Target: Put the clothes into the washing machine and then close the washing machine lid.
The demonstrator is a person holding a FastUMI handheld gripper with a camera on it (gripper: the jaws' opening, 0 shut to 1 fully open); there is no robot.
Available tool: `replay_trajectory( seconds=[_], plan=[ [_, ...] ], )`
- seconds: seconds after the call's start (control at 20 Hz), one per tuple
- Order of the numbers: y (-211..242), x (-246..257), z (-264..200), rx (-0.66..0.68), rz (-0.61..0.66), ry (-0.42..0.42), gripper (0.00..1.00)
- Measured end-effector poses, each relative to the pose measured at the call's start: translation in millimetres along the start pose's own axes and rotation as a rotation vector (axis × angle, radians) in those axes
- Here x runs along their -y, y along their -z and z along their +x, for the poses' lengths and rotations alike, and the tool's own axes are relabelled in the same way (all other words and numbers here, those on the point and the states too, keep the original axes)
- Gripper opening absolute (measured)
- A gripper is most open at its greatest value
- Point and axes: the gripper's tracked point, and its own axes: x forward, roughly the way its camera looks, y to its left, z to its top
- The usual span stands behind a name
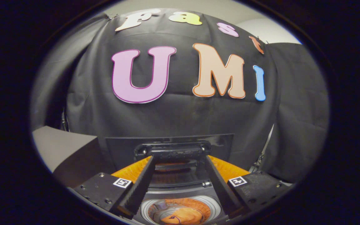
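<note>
Two ridged gripper fingers stand nearest the lens, spread wide and converging forward; the gripper (177, 159) reaches to the dark bar handle (173, 151) on the raised lid (167, 175) of the washing machine, the fingertips beside the bar's two ends, and whether they press on it cannot be told. Left of that handle a grey box-like surface (61, 147) sits against the booth wall. Below the handle, between the fingers, the round drum opening of the washing machine (180, 209) lies open, with a soft orange garment (183, 215) bunched inside it; the clothes appear already loaded. Orange fabric or reflection (133, 170) shows on both sides behind the fingers; its nature is unclear. Judgement: the lid is a rigid, hinged, moderately light panel, likely smooth and prone to slipping; the bar handle is the proper hold, taken centrally and drawn down under control to avoid slamming.
</note>
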Motion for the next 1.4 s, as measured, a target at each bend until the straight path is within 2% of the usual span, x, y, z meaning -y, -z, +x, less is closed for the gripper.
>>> replay_trajectory(
  seconds=[0.3, 0.45, 0.65, 0.9, 0.95, 1.05, 1.1, 1.2, 1.4],
  plan=[
    [-51.4, 0.2, 42.4, 0.115, 0.023, -0.021, 0.97],
    [-58.8, -6.6, 68.4, 0.130, 0.051, -0.021, 0.97],
    [-57.8, -23.0, 99.4, 0.112, 0.069, -0.054, 0.97],
    [-20.2, -13.0, 124.6, -0.020, 0.062, -0.005, 0.98],
    [-8.3, -12.9, 125.6, -0.070, 0.060, -0.013, 0.98],
    [-15.0, -14.3, 126.1, -0.023, -0.034, -0.060, 0.98],
    [-6.8, -13.6, 121.1, -0.052, 0.021, -0.072, 0.98],
    [-7.4, -14.6, 111.3, -0.018, -0.007, -0.097, 0.98],
    [-12.6, -10.1, 101.4, 0.029, 0.016, -0.072, 0.98]
  ],
)
